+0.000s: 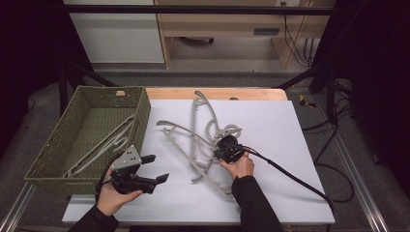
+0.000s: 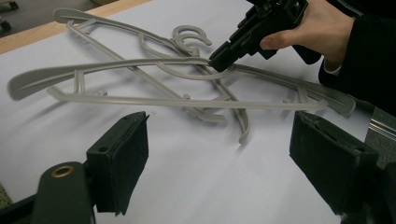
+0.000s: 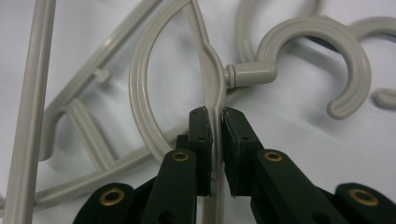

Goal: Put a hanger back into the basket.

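Right claw [image 3: 216, 122] clamps the grey plastic hanger [image 3: 212, 79] by its neck for lifting; left claw [image 1: 154, 168] waits released beside the woven green basket [image 1: 51, 145].

Bare bench [image 1: 275, 130] right of hanger tangle [image 1: 203, 137], also along near edge between hands. Green basket [image 1: 48, 164] blocks left side, one hanger [image 1: 104, 145] inside. Left gripper [image 1: 155, 168] jaws spread, just beside basket wall, open sheet ahead. Right gripper [image 1: 223, 147] jaws clamped on tangle's top hanger [image 3: 212, 88].

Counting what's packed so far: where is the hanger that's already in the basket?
High view, left side: that hanger lies slantwise inside the green woven basket.
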Motion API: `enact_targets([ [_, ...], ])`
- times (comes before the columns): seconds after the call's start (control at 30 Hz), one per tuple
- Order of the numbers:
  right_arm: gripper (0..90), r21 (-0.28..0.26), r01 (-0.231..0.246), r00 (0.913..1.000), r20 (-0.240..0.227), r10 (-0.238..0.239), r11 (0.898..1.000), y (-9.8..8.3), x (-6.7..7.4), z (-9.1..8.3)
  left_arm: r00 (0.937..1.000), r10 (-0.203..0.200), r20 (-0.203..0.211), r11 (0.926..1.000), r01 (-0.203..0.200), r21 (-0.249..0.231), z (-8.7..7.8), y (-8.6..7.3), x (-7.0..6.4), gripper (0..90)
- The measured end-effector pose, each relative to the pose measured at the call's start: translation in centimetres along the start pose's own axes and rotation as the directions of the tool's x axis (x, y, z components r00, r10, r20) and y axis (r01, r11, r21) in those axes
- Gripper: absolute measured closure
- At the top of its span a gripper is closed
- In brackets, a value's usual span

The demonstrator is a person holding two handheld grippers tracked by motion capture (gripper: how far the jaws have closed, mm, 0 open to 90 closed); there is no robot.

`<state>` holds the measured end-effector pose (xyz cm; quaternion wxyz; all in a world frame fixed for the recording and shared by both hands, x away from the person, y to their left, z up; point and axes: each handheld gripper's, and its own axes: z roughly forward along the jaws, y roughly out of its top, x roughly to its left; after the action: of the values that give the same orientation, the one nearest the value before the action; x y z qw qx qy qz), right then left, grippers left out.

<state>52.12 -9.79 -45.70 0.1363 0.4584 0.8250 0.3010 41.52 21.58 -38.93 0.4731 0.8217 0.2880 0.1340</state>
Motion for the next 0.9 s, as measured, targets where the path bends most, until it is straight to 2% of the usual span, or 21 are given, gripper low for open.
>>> enact_targets([
  [0.07,83.1,0.002,-0.042,0.9979,0.050,0.042,0.999,-0.1,-0.1,-0.2,1.0000,0.002,0.000,1.0000,-0.002,0.003,0.0,0.0,0.0,19.3],
  [0.13,83.1,-0.001,-0.108,0.9902,0.089,0.108,0.994,-0.4,-0.3,-0.3,1.0000,0.003,0.001,1.0000,-0.003,0.005,0.0,0.0,-0.1,19.3],
  [0.23,82.9,-0.007,-0.169,0.9806,0.100,0.169,0.986,-0.9,-0.5,-0.6,1.0000,0.001,0.002,1.0000,-0.001,0.005,0.1,-0.1,-0.1,19.3],
  [0.3,82.4,-0.013,-0.177,0.9800,0.091,0.177,0.984,-1.1,-0.5,-0.7,1.0000,0.001,0.003,1.0000,-0.001,0.008,0.1,-0.1,-0.1,19.3],
  [0.37,79.9,-0.020,-0.171,0.9824,0.073,0.172,0.985,-1.3,-0.6,-0.9,1.0000,0.000,0.003,1.0000,-0.001,0.009,0.1,-0.1,-0.1,19.3],
  [0.43,68.1,-0.038,-0.159,0.9857,0.051,0.160,0.987,-1.4,-0.7,-1.2,1.0000,0.004,0.002,1.0000,-0.004,0.009,0.1,-0.1,-0.2,19.3],
  [0.53,57.3,-0.082,-0.119,0.9925,0.019,0.121,0.989,-1.6,-1.0,-2.3,1.0000,0.001,0.004,1.0000,-0.001,0.003,0.0,-0.1,-0.2,19.3],
  [0.6,53.9,-0.122,-0.083,0.9966,-0.007,0.082,0.989,-1.9,-1.2,-3.2,1.0000,0.001,0.002,1.0000,-0.001,0.002,-0.1,-0.1,-0.2,19.3],
  [0.63,51.1,-0.126,-0.075,0.9972,-0.013,0.074,0.989,-2.1,-1.2,-3.8,1.0000,0.001,0.001,1.0000,-0.001,0.000,-0.1,-0.1,-0.2,19.3],
  [0.7,50.5,-0.136,-0.038,0.9987,-0.037,0.034,0.990,-2.8,-1.5,-4.7,1.0000,0.000,0.003,1.0000,0.000,0.002,0.0,-0.1,-0.3,19.3],
  [0.8,49.2,-0.129,-0.022,0.9956,-0.093,0.010,0.991,-4.2,-1.7,-5.6,1.0000,0.005,0.006,1.0000,-0.005,0.008,0.1,-0.1,-0.3,19.3],
  [0.83,49.2,-0.119,-0.023,0.9946,-0.103,0.011,0.993,-4.7,-1.6,-5.7,1.0000,0.004,0.006,1.0000,-0.004,0.009,0.1,-0.1,-0.4,19.4],
  [0.87,49.6,-0.108,-0.003,0.9933,-0.115,-0.010,0.994,-5.5,-1.5,-5.8,1.0000,0.005,0.007,0.9999,-0.005,0.009,0.2,-0.1,-0.4,19.3],
  [0.9,49.6,-0.108,-0.003,0.9933,-0.115,-0.010,0.994,-5.5,-1.5,-5.8,1.0000,0.005,0.007,0.9999,-0.005,0.009,0.2,-0.1,-0.4,19.3],
])
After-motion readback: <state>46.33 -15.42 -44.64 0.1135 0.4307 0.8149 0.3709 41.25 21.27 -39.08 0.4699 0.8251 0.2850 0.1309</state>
